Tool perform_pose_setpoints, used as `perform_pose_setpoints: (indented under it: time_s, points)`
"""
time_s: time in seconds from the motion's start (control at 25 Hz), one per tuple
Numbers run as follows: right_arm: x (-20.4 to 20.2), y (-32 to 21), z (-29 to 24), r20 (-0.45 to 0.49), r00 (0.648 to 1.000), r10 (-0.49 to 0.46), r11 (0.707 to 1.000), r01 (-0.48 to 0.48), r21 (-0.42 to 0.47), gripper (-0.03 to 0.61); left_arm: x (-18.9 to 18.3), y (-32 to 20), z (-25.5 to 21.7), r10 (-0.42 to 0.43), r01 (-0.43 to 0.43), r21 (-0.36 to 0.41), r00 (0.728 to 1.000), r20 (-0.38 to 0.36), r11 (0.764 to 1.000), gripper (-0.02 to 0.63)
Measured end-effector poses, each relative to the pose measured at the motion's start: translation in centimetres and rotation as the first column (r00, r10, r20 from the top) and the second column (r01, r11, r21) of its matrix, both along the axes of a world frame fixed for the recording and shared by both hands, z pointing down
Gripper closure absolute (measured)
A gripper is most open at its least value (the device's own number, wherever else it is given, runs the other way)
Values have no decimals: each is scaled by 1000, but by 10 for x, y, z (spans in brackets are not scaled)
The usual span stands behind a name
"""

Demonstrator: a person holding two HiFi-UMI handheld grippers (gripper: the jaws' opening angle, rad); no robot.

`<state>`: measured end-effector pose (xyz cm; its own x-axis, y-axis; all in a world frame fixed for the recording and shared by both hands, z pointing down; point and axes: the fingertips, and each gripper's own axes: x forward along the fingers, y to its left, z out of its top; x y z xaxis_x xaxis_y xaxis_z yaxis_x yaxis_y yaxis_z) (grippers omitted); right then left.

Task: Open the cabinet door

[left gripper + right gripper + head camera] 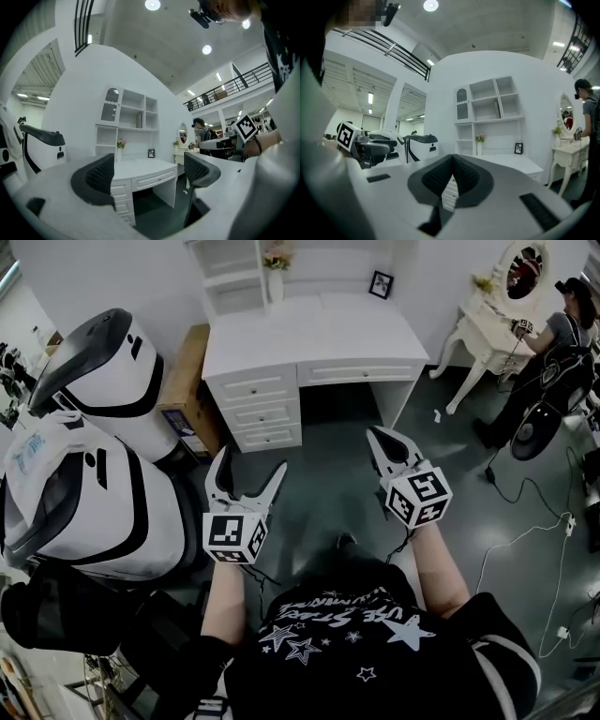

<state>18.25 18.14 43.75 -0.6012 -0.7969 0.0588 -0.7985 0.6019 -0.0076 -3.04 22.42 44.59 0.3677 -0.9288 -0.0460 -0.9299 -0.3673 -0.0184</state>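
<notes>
Short of the desk (309, 334), your left gripper (251, 465) gaped, right gripper (378, 435) closed; cabinet door (461, 104) looked light, stiff: grip its edge.

Brightly and evenly lit from round ceiling lamps (152, 4), with soft shadows, glare at the lamps, strong fisheye curvature and dark corners in both gripper views.

cabinet door (109, 111): handle too small to tell; shelf unit (234, 273) cut off @ head view top.
</notes>
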Motion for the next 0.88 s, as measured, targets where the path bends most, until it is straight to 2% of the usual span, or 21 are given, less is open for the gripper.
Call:
perform_pose_setpoints:
  time_s: [0.2, 0.4, 0.6, 0.72, 0.88]
  points:
    - [7, -27, 6, 4, 1000, 31, 999, -31, -13, 572, -14, -16, 1, -38, 39, 11, 999, -16, 999, 117]
    - [8, -85, 17, 12, 999, 35, 999, -35, -27, 572, -25, -55, 6, -65, 65, -14, 998, 24, 998, 117]
    - [1, -161, 29, 45, 999, 30, 999, -28, -46, 572, -40, -115, 6, -122, 123, -29, 992, 32, 992, 117]
    - [5, -207, 28, 77, 996, 37, 998, -33, -53, 572, -37, -161, 6, -114, 117, -46, 992, 62, 992, 117]
    - [23, -268, 25, 114, 991, 66, 996, -58, -71, 572, -22, -228, 9, -103, 107, -64, 993, 63, 992, 117]
